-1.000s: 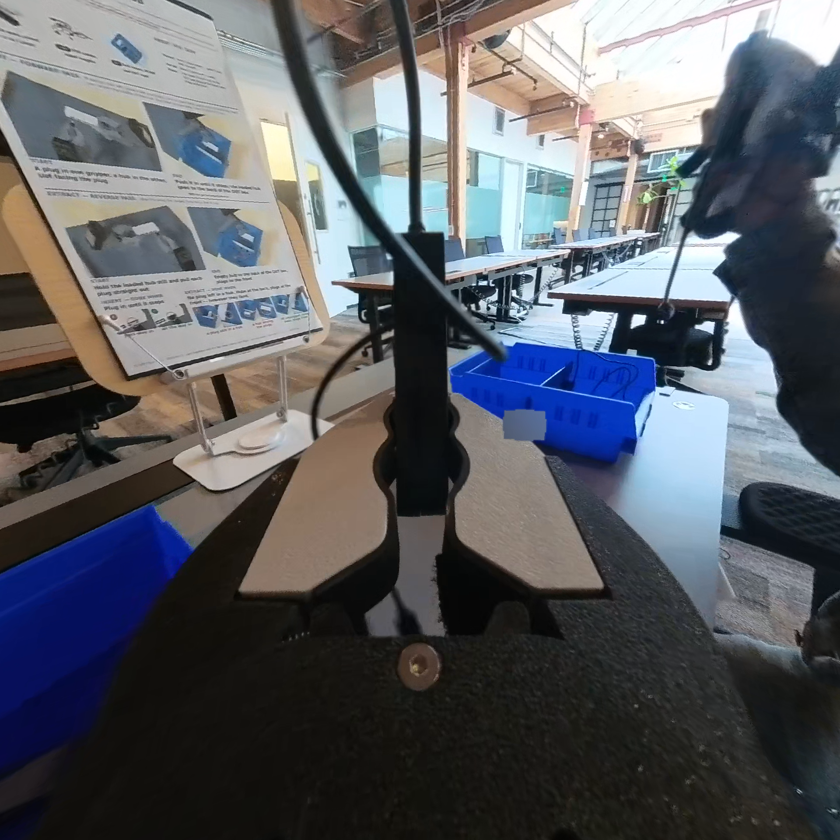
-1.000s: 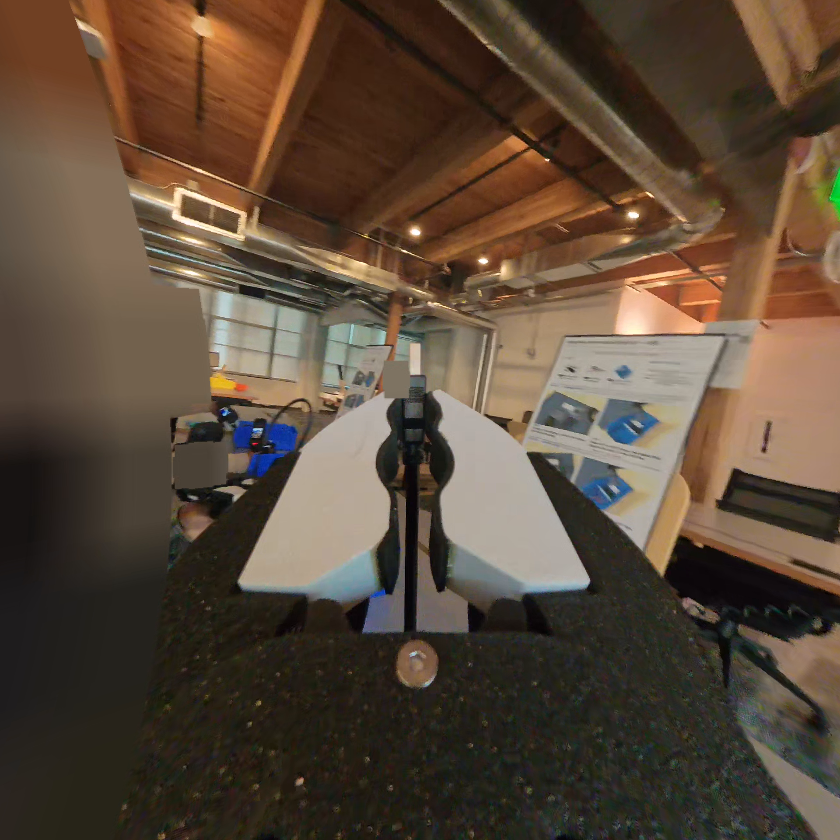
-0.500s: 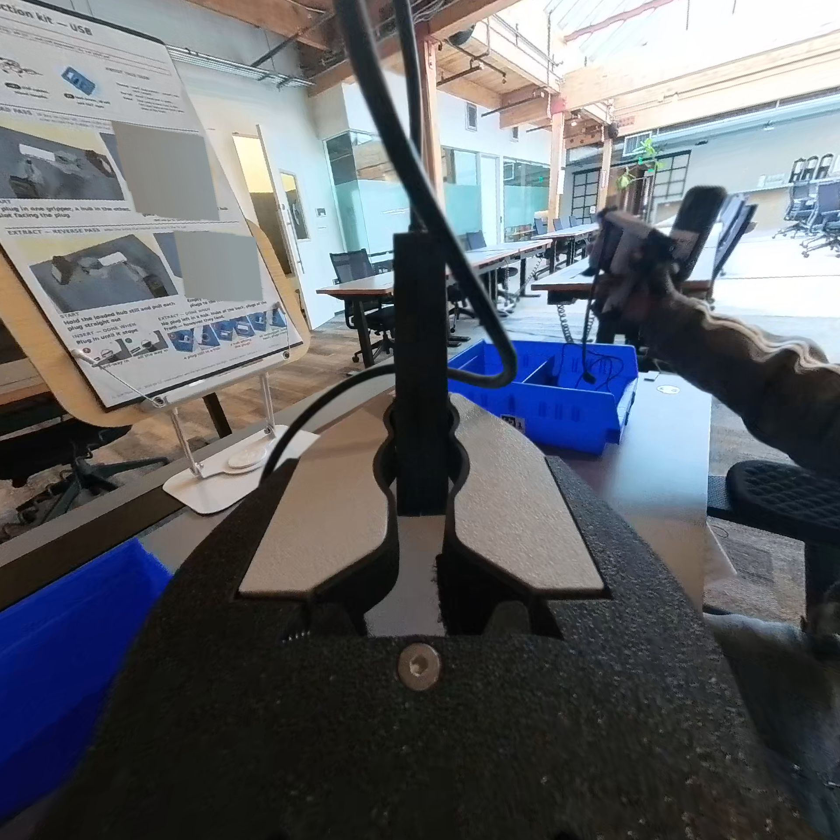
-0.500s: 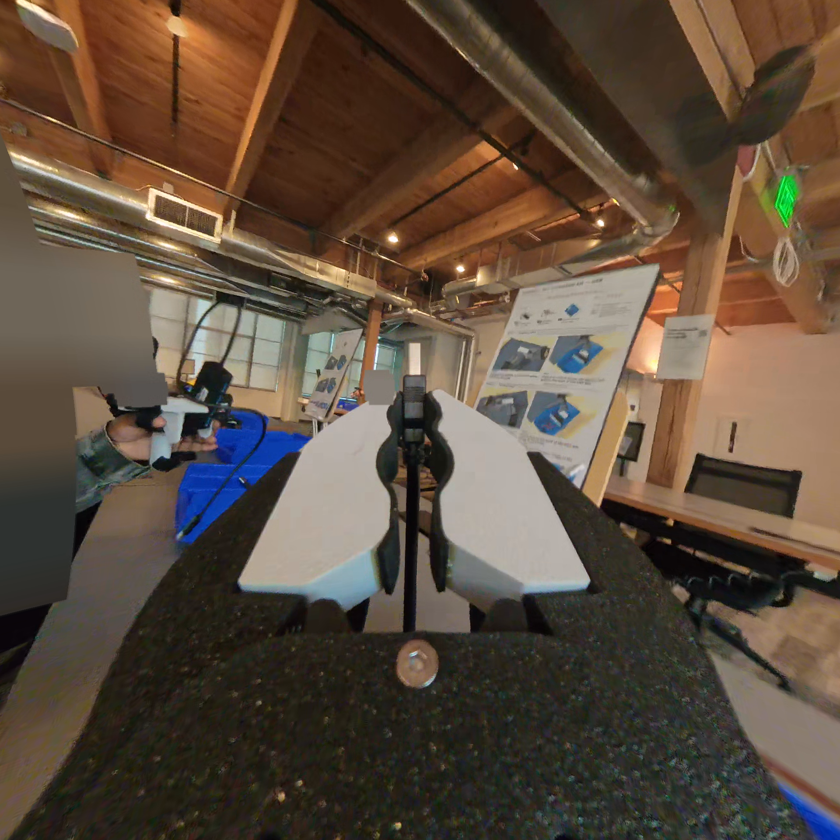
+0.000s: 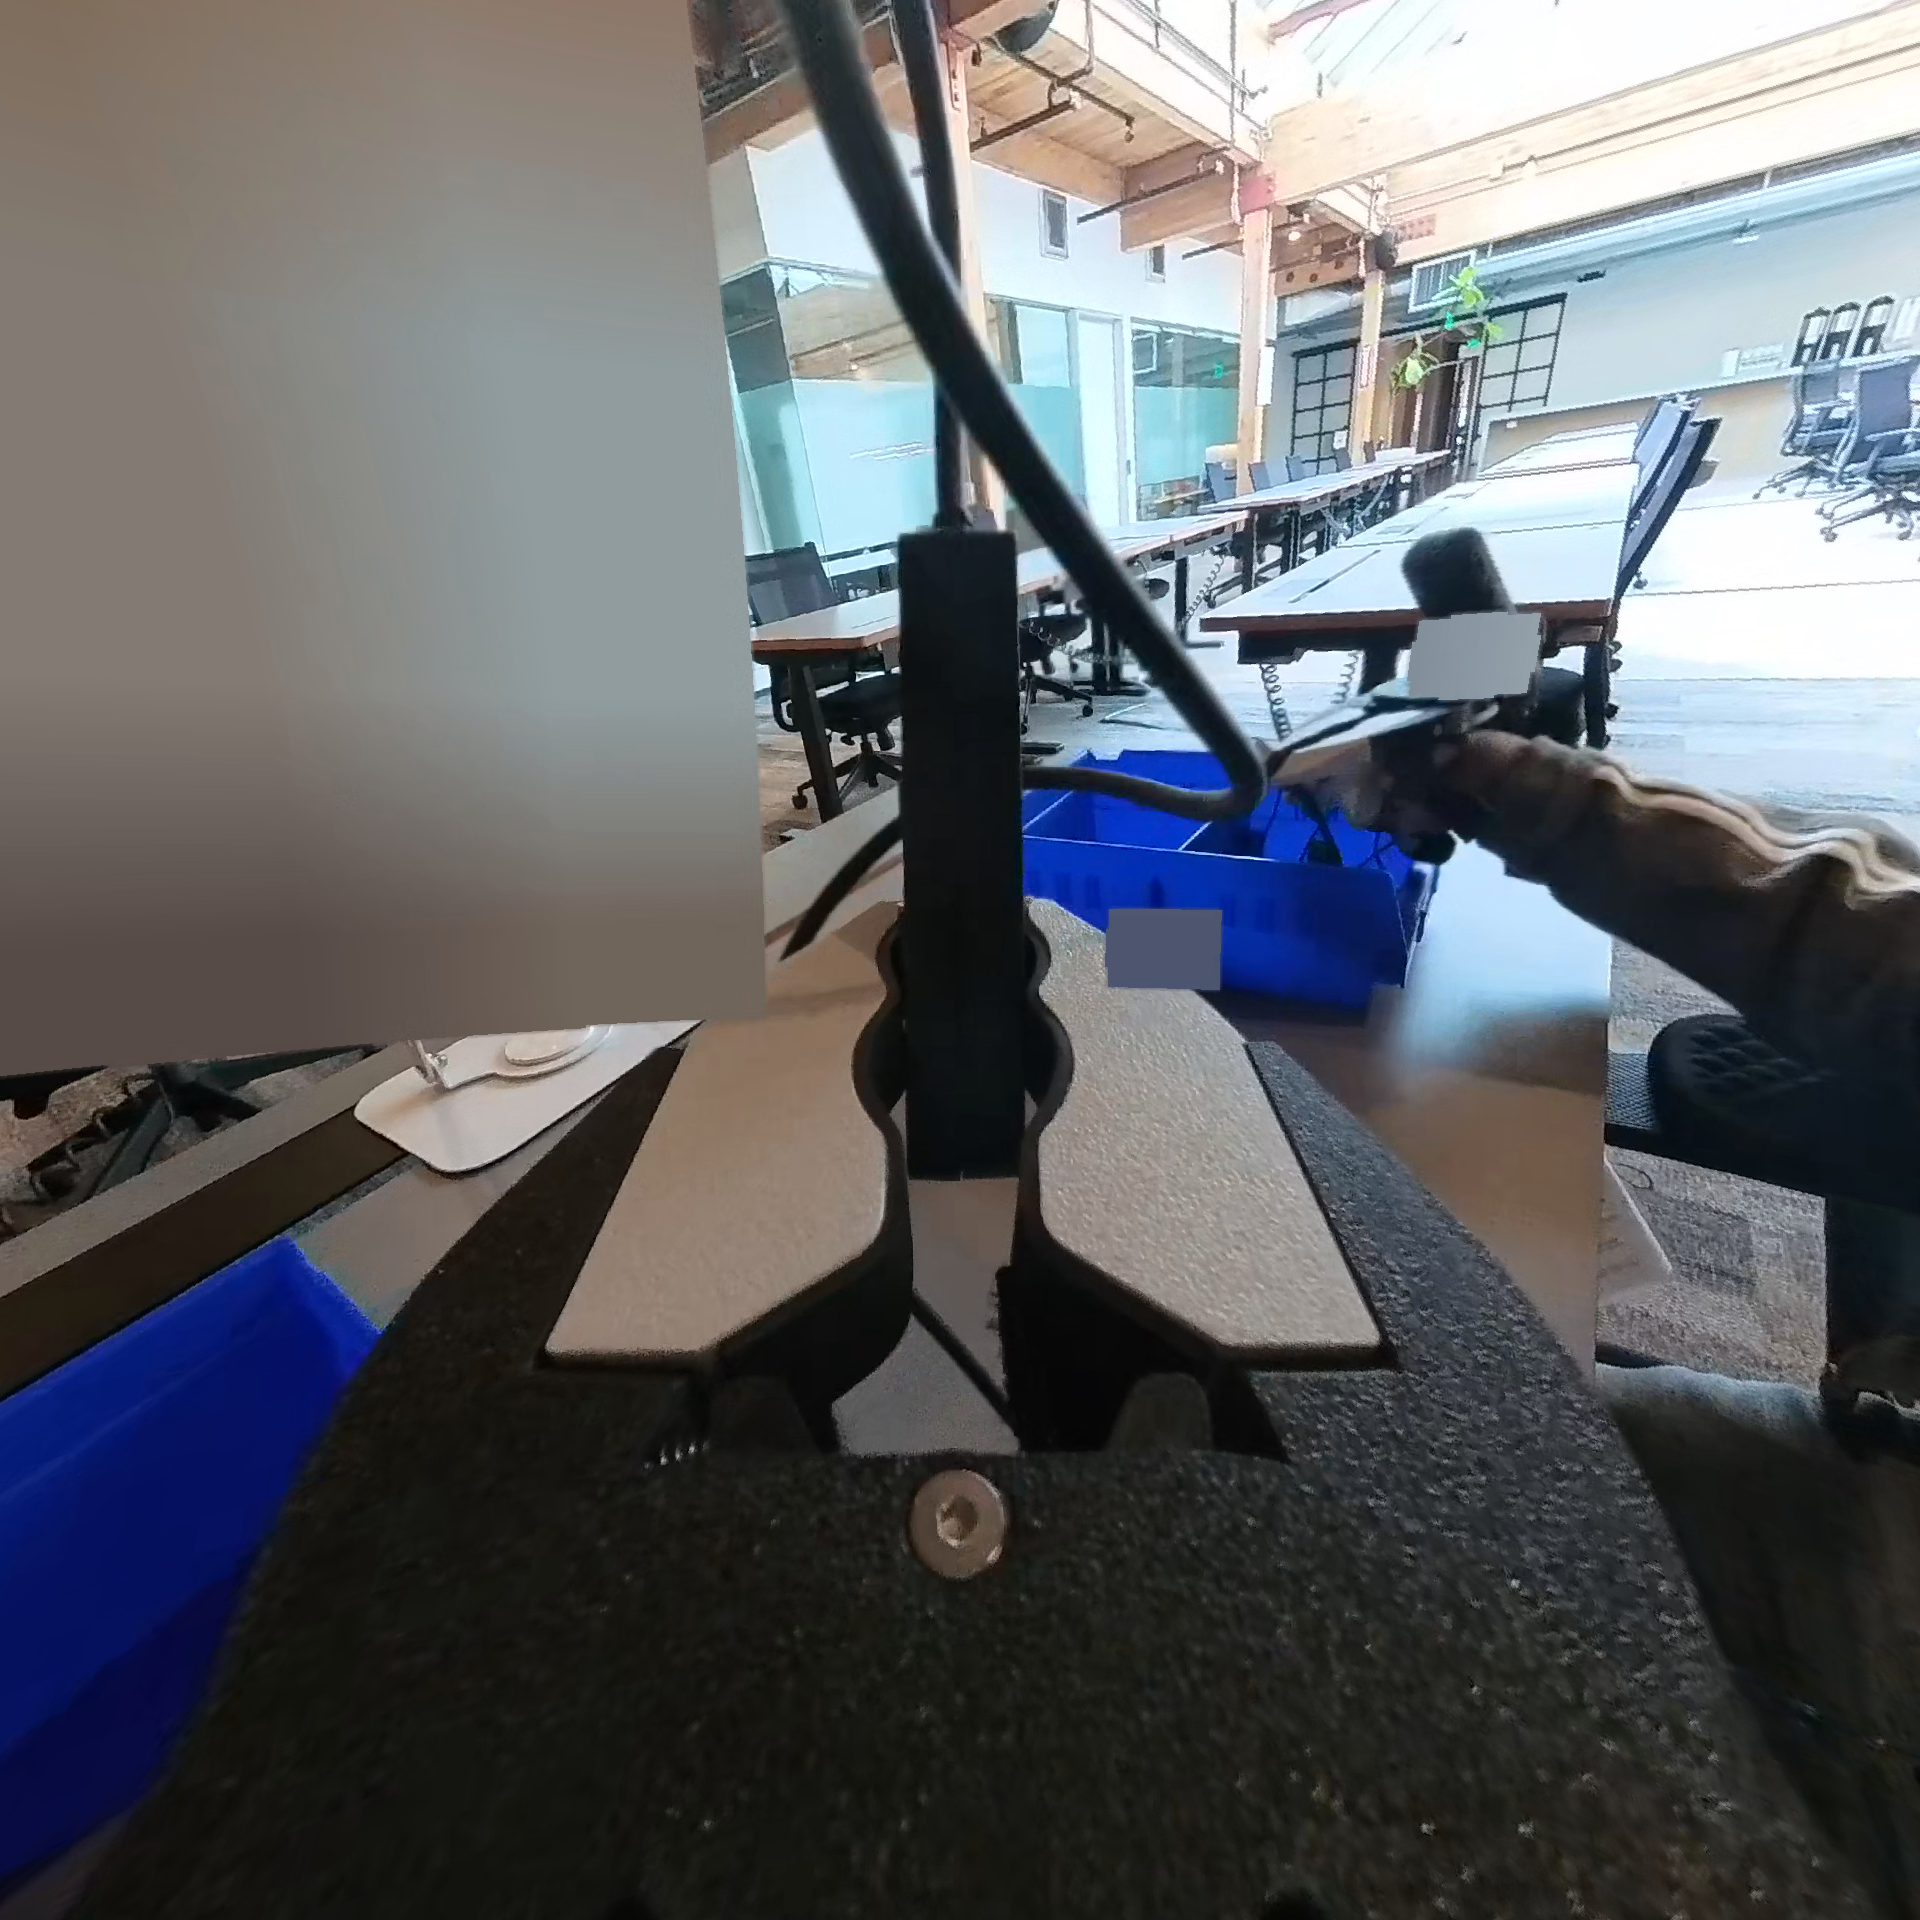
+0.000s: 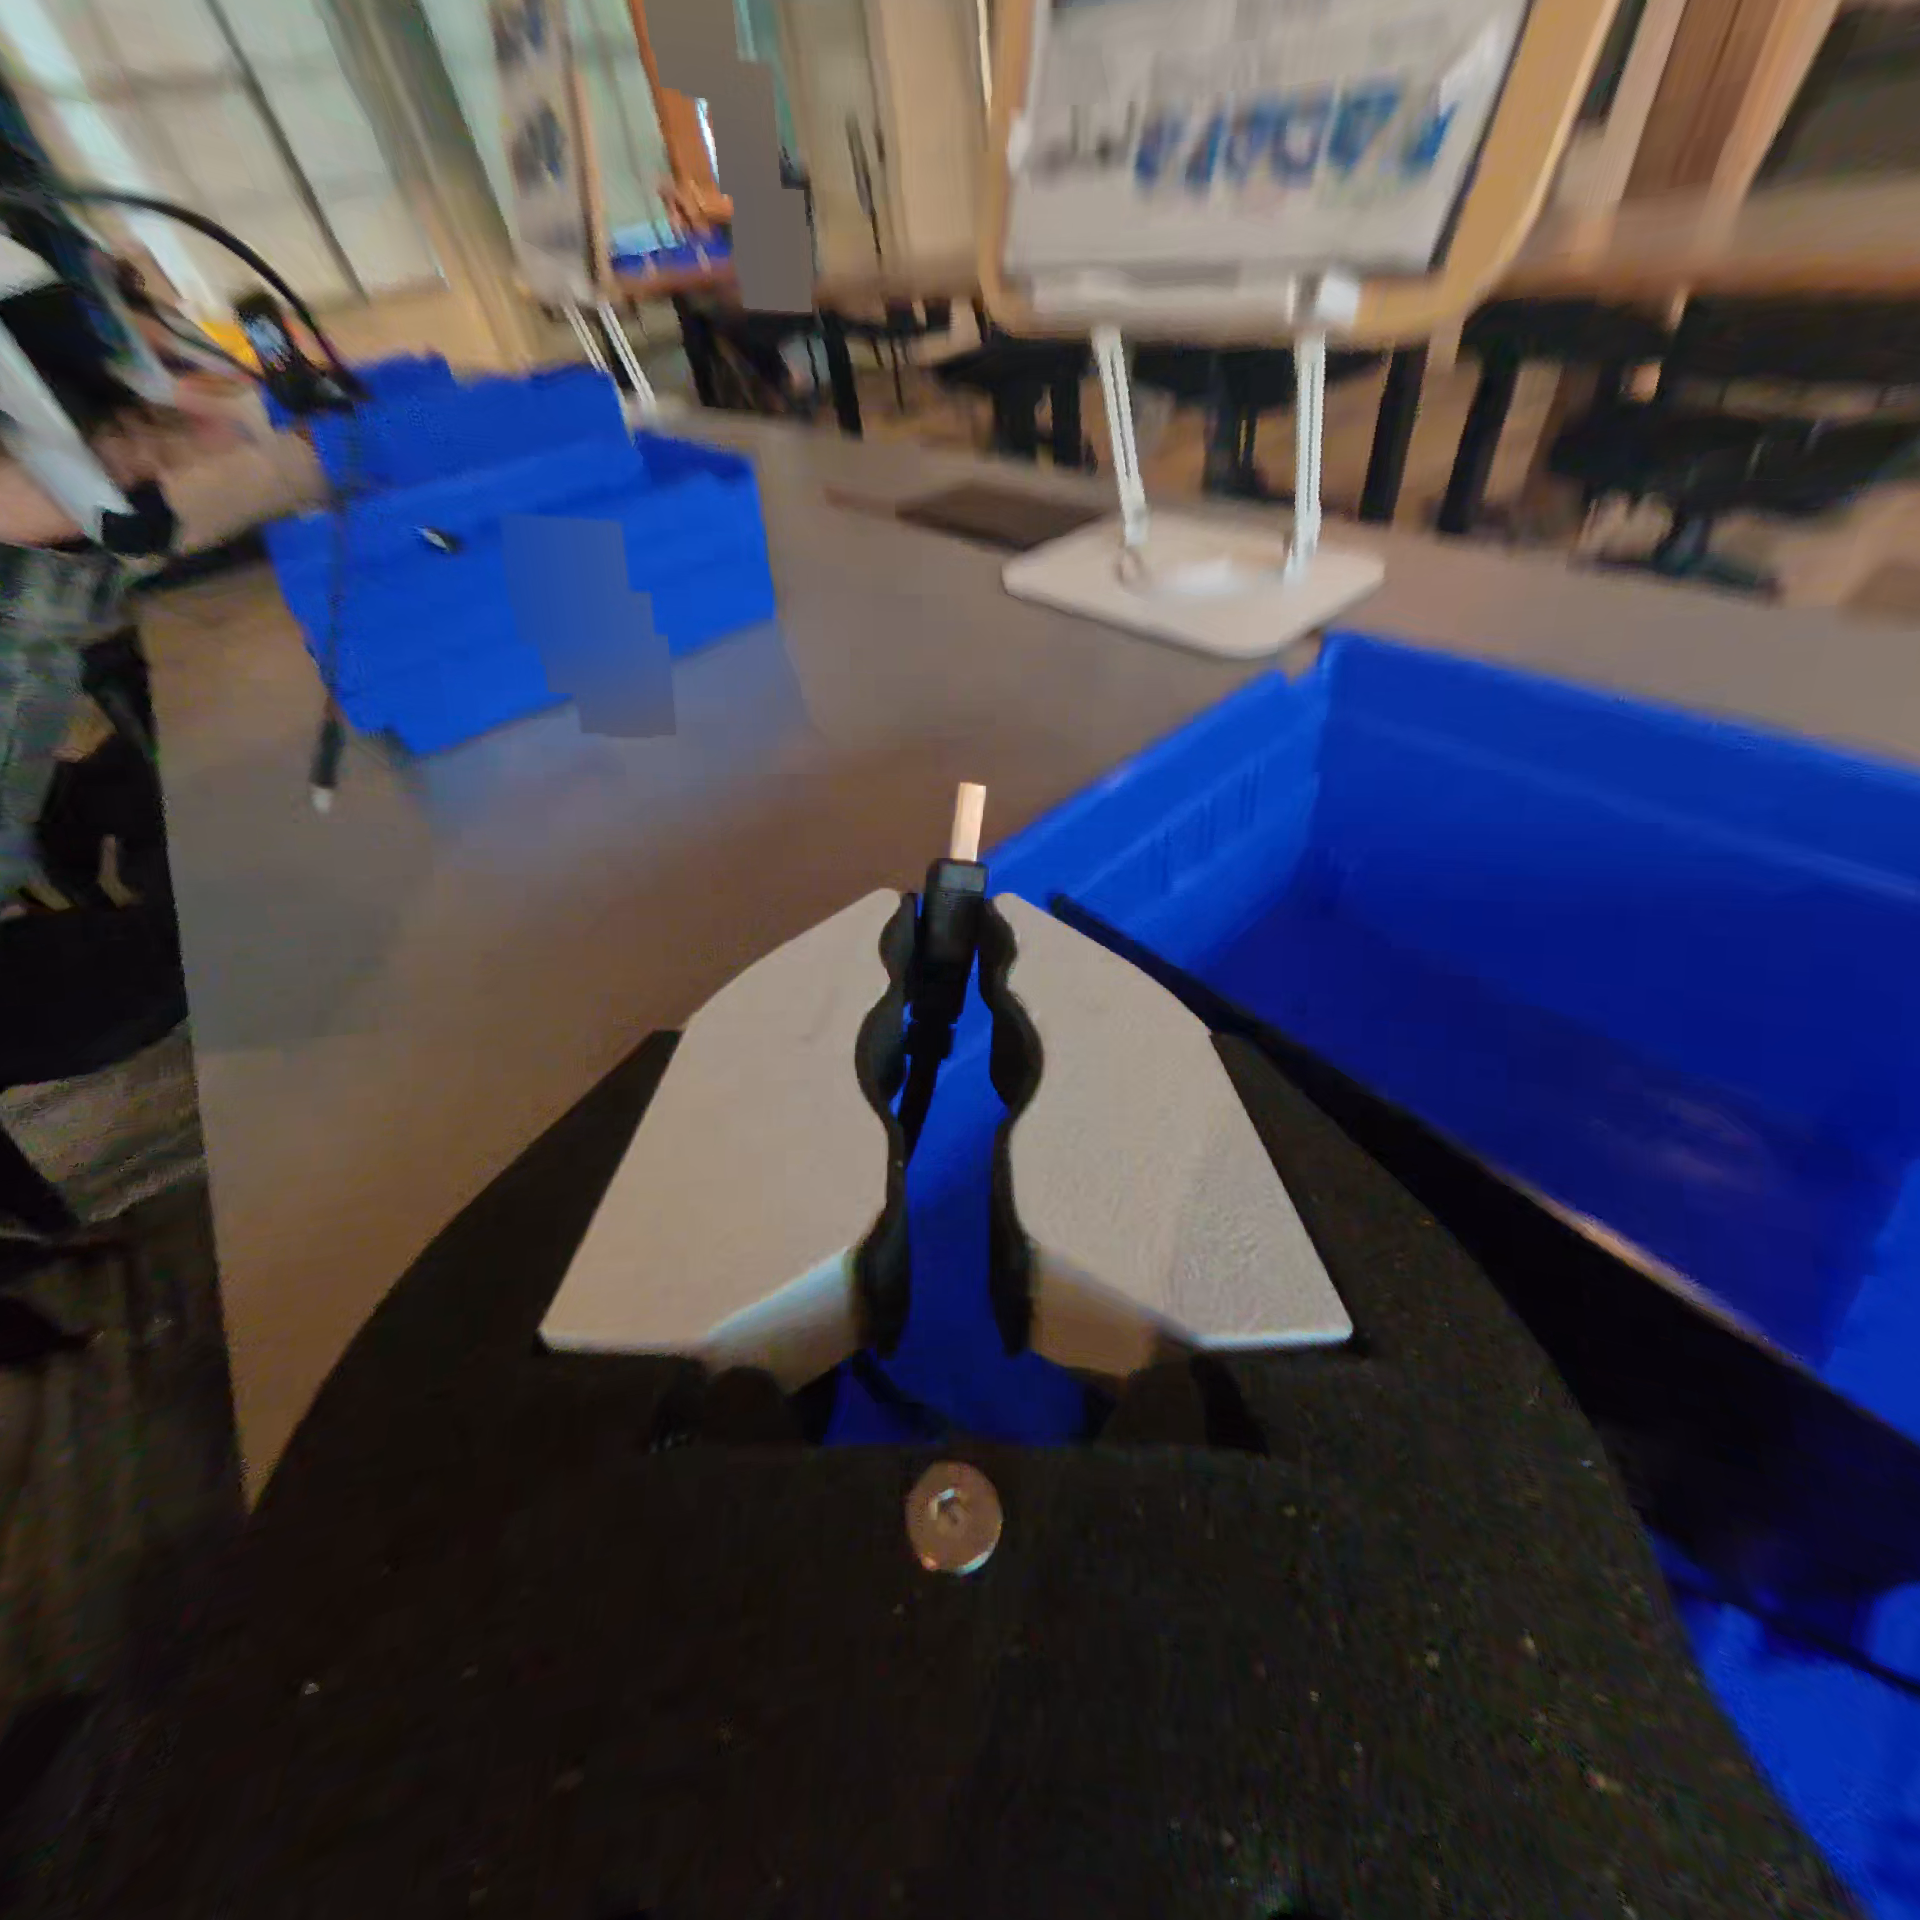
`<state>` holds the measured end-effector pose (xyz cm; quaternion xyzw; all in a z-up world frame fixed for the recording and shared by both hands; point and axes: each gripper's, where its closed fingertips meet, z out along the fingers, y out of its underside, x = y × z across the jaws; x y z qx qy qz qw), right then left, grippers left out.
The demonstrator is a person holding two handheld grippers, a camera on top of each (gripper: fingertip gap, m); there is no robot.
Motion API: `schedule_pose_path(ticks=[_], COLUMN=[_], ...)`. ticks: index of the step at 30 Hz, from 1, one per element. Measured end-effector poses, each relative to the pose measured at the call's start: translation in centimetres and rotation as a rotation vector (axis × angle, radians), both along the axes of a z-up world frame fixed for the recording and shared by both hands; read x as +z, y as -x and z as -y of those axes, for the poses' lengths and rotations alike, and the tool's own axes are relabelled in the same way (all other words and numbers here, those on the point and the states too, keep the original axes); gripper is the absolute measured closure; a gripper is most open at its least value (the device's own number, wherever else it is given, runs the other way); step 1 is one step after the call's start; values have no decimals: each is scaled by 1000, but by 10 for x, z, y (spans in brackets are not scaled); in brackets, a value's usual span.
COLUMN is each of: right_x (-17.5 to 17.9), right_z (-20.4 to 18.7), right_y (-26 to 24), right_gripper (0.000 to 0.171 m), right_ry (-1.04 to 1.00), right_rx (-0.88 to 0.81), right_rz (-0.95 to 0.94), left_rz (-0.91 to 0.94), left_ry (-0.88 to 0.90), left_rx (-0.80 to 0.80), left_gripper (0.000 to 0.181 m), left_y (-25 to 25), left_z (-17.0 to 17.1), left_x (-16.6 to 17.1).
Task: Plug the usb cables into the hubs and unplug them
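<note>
Behind the hub [image 5: 956, 831], its cable [image 5: 997, 416] exits frame.

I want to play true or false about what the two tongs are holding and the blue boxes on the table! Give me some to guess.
1. The left tongs are shut on a black hub. True.
2. The right tongs are open and hold nothing. False: they are shut on a black USB plug.
3. The plug's metal tip sticks out past the tongs. True.
4. The bin next to the right tongs is red. False: it is blue.
5. A black cable rises above the hub. True.
</note>
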<state>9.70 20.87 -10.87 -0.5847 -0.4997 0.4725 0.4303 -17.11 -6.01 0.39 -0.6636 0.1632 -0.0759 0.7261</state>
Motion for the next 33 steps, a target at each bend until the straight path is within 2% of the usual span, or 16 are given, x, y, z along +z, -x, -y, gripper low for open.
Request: schedule_pose_path(ticks=[5,9,10,12,13,17,21,24,28,30,33], right_x=[-49,-66,-72,-80,-79,-52,6,61,113,121,118], right_z=[-8,-7,-8,-16,-18,-28,-34,7,103,157,218], right_y=[-1,8,8,4,4,3,0,27,74,98,135], right_gripper=[156,154,149,122,116,120,120,115,98,74,56], right_ry=[96,94,71,4,-18,-57,-135,-186,-224,-234,-254], right_rx=[-70,-62,-71,-111,-125,-218,-361,-248,66,253,429], right_rz=[400,567,626,742,757,690,474,191,-104,-165,-183], left_rz=[-13,-18,-22,-32,-36,-35,-25,-12,22,43,94], left_ry=[7,8,10,16,19,30,36,41,40,41,46], left_rx=[-6,-10,-11,-8,-8,-21,-44,-80,-168,-214,-304], left_gripper=[164,164,164,164,164,164,164,164,164,164,164], left_y=[-3,-5,-6,-6,-6,-8,-12,-19,-36,-46,-62], left_z=[0,0,0,0,0,-1,-3,-4,-4,-3,-3], left_x=[-1,-1,-1,-3,-3,-5,-8,-9,-8,-8,-9])
